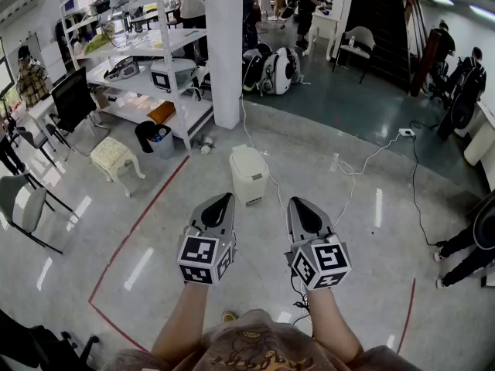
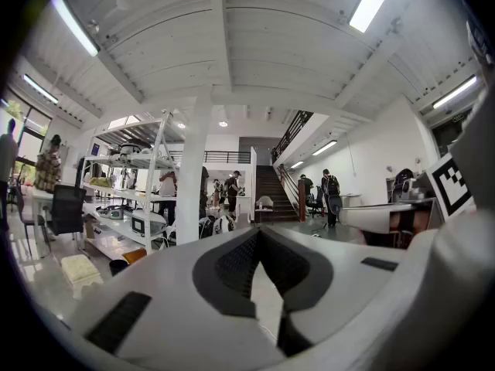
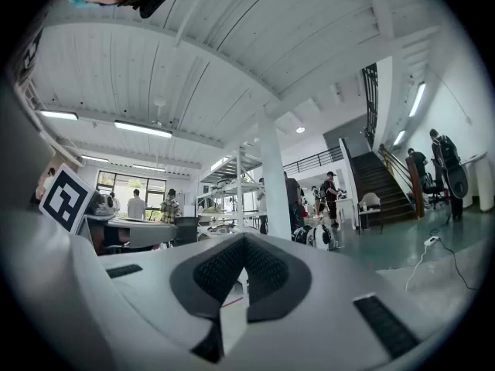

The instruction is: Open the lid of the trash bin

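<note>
A white trash bin (image 1: 249, 174) with its lid down stands on the floor ahead, a short way beyond both grippers. My left gripper (image 1: 220, 204) is held out below and left of the bin, jaw tips together and nothing between them. To the bin's lower right, my right gripper (image 1: 303, 209) looks the same, tips meeting and empty. In the left gripper view the left gripper (image 2: 257, 235) points level across the room and its jaws hide the bin. The right gripper (image 3: 244, 240) is likewise level in the right gripper view.
A white pillar (image 1: 227, 52) and metal shelving (image 1: 147, 60) rise behind the bin. A black bin (image 1: 155, 139) and a cushioned stool (image 1: 113, 158) sit left of it. Cables (image 1: 352, 168) run across the floor at right, a red tape line (image 1: 143, 219) at left. Someone's legs (image 1: 464, 247) show far right.
</note>
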